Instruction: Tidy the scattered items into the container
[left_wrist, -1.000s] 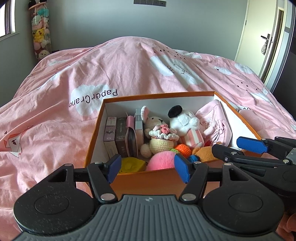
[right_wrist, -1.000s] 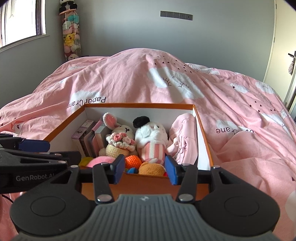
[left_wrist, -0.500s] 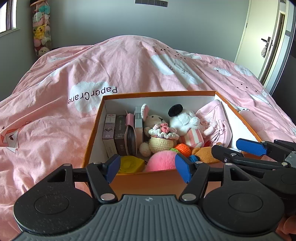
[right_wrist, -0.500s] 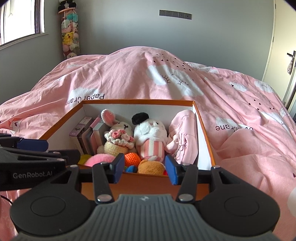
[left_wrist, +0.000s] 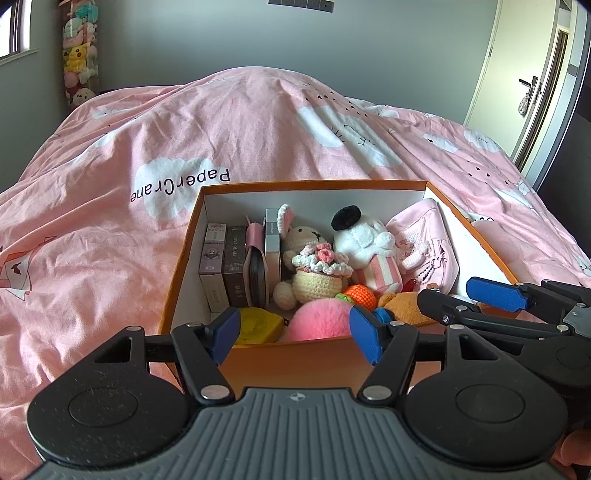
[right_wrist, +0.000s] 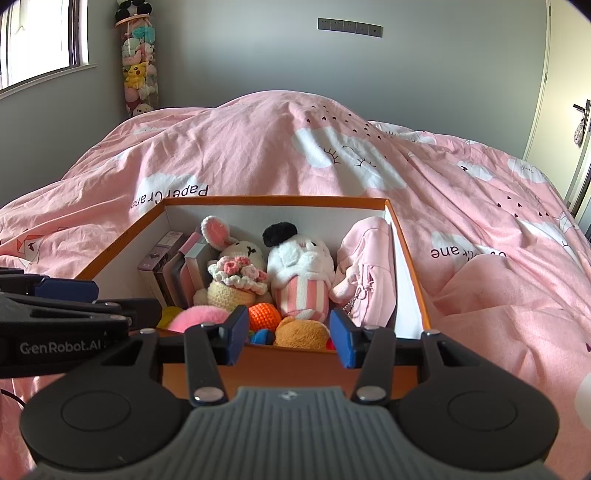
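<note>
An orange box (left_wrist: 288, 352) with white inner walls sits on the pink bed and also shows in the right wrist view (right_wrist: 406, 240). It holds small upright boxes (left_wrist: 225, 266), a crochet bunny with flowers (left_wrist: 317, 273), a white plush with a black hat (left_wrist: 365, 240), a pink pouch (left_wrist: 424, 236), a pink pompom (left_wrist: 317, 325), a yellow item (left_wrist: 258, 325), an orange crochet ball (right_wrist: 263, 316) and an orange plush (right_wrist: 301, 332). My left gripper (left_wrist: 295, 332) is open and empty above the box's near wall. My right gripper (right_wrist: 288, 334) is open and empty beside it.
The pink quilt (left_wrist: 110, 229) with white clouds covers the whole bed and humps up behind the box. A hanging column of plush toys (right_wrist: 138, 70) stands in the far left corner. A door (left_wrist: 532, 92) is at the right.
Both grippers have risen and tipped slightly, so the box sits a little lower in both views. Both stay open and empty. The box's contents have not moved.
</note>
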